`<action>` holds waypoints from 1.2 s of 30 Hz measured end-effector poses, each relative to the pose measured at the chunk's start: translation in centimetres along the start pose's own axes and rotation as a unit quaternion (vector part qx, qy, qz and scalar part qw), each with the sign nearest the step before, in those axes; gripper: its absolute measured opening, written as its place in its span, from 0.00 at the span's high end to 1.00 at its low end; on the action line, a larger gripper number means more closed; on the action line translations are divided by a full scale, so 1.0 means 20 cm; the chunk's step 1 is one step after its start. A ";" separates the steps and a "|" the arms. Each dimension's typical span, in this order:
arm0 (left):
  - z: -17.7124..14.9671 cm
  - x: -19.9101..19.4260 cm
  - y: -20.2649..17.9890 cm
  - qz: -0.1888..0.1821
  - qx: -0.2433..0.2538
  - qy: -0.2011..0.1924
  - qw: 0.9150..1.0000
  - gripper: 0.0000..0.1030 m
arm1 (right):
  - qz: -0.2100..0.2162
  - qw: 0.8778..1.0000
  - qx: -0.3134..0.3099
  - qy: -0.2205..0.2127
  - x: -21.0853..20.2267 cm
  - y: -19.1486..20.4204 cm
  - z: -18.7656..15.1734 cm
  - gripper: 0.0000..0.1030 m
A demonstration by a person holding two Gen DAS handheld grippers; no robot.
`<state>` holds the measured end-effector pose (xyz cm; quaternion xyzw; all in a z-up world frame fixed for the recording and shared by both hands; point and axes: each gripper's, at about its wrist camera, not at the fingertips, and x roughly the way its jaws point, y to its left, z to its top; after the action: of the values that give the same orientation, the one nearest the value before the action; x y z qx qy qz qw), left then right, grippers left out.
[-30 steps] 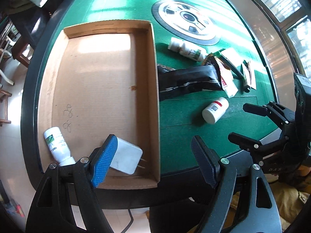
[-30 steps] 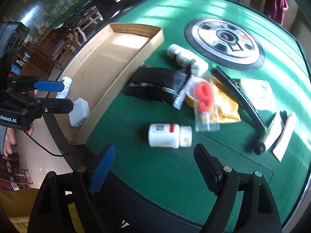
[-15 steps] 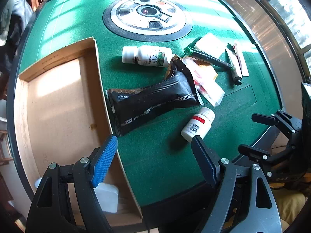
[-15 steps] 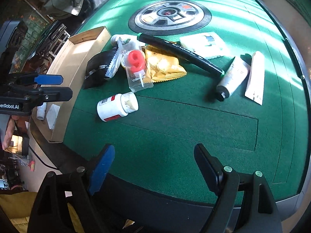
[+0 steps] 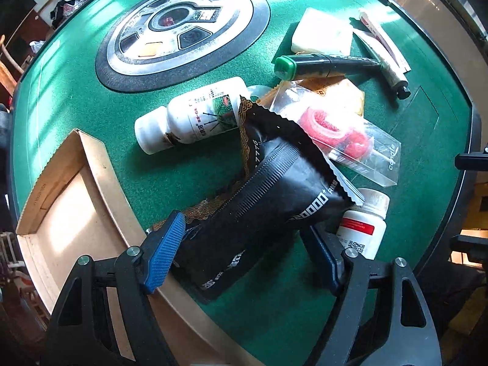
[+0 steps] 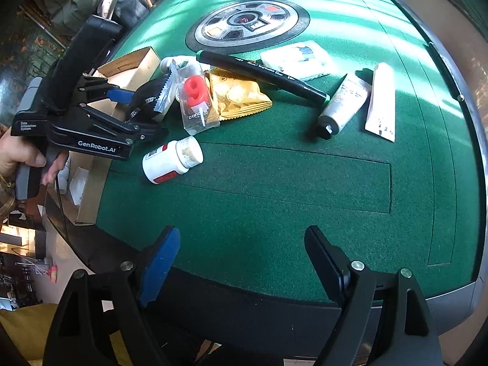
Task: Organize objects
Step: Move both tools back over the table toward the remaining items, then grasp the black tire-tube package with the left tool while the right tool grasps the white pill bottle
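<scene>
Left gripper (image 5: pixel 244 250): points straight down, seen at 6 o'clock of its own view. Blue-padded finger (image 5: pixel 163 253) at 7 o'clock, dark finger at 5 o'clock. Jaws closing, with a black pouch (image 5: pixel 253 210) lying between them; whether the pads press on it cannot be told.

Left gripper, side view (image 6: pixel 138 111): at 9 o'clock of the right wrist view, fingers reaching toward 3 o'clock.

Left hand (image 6: pixel 26 155): wrapped around the grey handle at the 9 o'clock edge, thumb forward, a sleeve cuff below it.

Right gripper (image 6: pixel 241 259): angled steeply downward, at 6 o'clock. Fingers spread wide, nothing between them.
</scene>
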<state>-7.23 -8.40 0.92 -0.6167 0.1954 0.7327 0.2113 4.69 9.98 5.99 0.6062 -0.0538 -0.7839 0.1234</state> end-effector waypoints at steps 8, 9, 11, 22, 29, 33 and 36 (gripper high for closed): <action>-0.03 -0.03 0.05 -0.110 -0.101 0.008 0.989 0.61 | 0.013 1.000 -0.002 -0.001 0.01 0.01 0.04 0.18; -0.04 -0.03 0.06 -0.123 -0.133 0.012 0.983 0.61 | 0.017 1.000 -0.002 -0.002 0.01 0.01 0.06 0.18; -0.08 -0.04 0.09 -0.151 -0.202 0.019 0.967 0.61 | 0.024 1.000 -0.006 -0.003 0.02 0.02 0.09 0.18; -0.25 -0.07 0.12 -0.142 -0.298 0.035 0.943 0.60 | 0.067 0.993 -0.100 0.015 0.20 0.24 0.18 0.19; -0.23 -0.05 0.13 -0.139 -0.299 0.035 0.943 0.57 | 0.044 0.985 -0.164 0.006 0.33 0.35 0.22 0.22; -0.24 -0.05 0.14 -0.136 -0.299 0.027 0.944 0.58 | 0.019 0.981 -0.191 -0.003 0.32 0.36 0.21 0.39; -0.23 -0.05 0.13 -0.129 -0.295 0.026 0.946 0.58 | -0.001 0.982 -0.188 -0.002 0.31 0.33 0.21 0.39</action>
<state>-4.75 -13.20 1.28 -0.6906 -0.1056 0.7074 0.1071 -0.04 1.78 2.83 0.5703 0.0946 -0.7816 0.2345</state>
